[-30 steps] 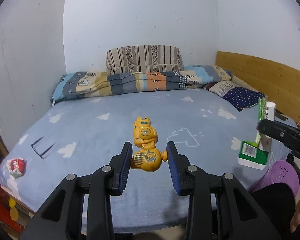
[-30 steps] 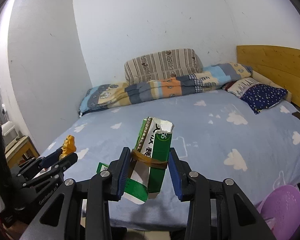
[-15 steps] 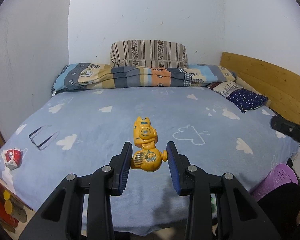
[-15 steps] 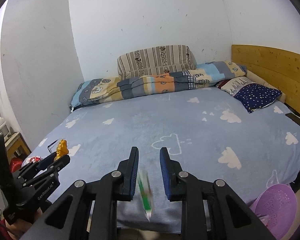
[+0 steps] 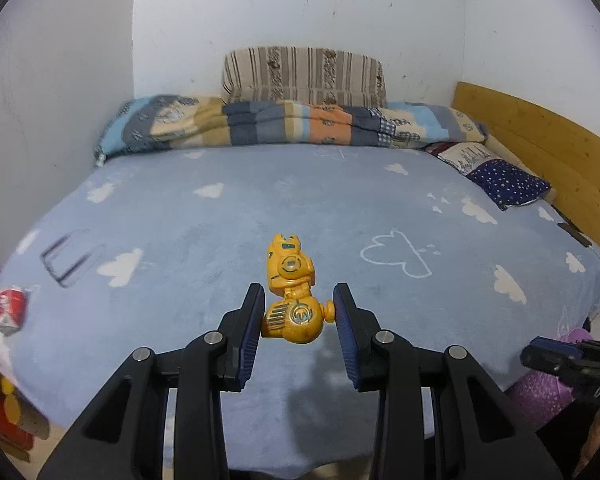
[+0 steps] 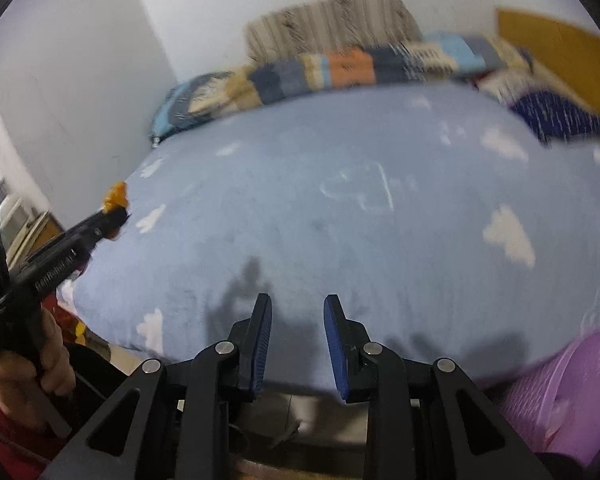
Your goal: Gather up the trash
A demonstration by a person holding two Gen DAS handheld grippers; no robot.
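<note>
The left gripper (image 5: pixel 298 316) is pinched on a yellow toy (image 5: pixel 292 292). The toy sticks up between the blue pads, above the near edge of the bed (image 5: pixel 300 200). The right gripper (image 6: pixel 296 334) has nothing in it. Its jaws have just been opening a little, with a gap between the pads and no thing there. It hangs low at the bed's edge, beside the purple basket (image 6: pixel 560 392).

So the job looks part done. The toy is picked up but not yet dropped in the basket. A red and white wrapper (image 5: pixel 6 308) lies on the bed's left corner. It is not yet picked up.

I cannot see inside the basket; only a bit of it shows. The right view is blurry. A thin dark outline (image 5: pixel 66 258) farther back on the blanket is hard to make out.
</note>
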